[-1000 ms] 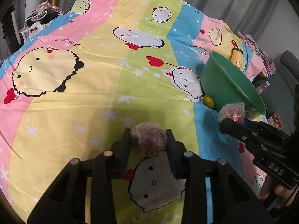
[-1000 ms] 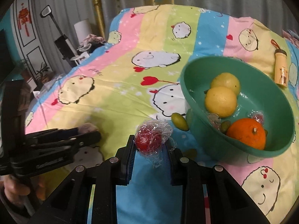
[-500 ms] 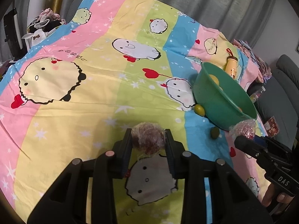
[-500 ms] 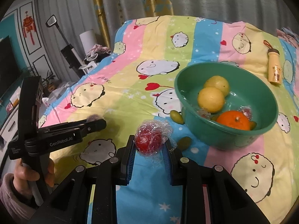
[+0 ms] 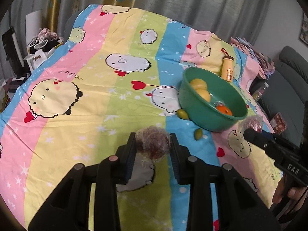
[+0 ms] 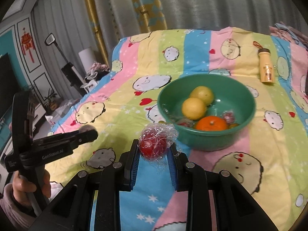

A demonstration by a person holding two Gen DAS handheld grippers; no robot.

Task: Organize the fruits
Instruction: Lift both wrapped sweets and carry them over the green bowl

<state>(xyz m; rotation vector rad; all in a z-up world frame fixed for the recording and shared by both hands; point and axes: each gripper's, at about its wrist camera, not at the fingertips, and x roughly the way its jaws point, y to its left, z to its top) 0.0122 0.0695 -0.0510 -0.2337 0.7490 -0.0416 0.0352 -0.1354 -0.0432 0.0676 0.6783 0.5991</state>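
My left gripper (image 5: 152,144) is shut on a dark red fruit wrapped in clear film (image 5: 152,143), held above the bed. My right gripper (image 6: 154,146) is shut on a bright red wrapped fruit (image 6: 153,146); that gripper also shows at the right edge of the left wrist view (image 5: 250,132). A green bowl (image 6: 192,136) sits on the cartoon bedsheet ahead and to the right. It holds two yellow fruits (image 6: 194,108), an orange (image 6: 211,124) and small wrapped red fruits (image 6: 228,116). Two small green fruits (image 5: 182,113) lie on the sheet beside the bowl's near left side.
A small yellow bottle (image 6: 266,71) lies on the sheet behind the bowl. A striped bedsheet (image 5: 86,100) covers the whole surface. A hand with a pink sleeve (image 6: 17,192) holds the left gripper's handle. Curtains, a grey sofa (image 5: 288,80) and clutter surround the bed.
Both grippers have risen and drawn back from the sheet, each still gripping its wrapped fruit. The bowl now looks smaller and farther away in both views.
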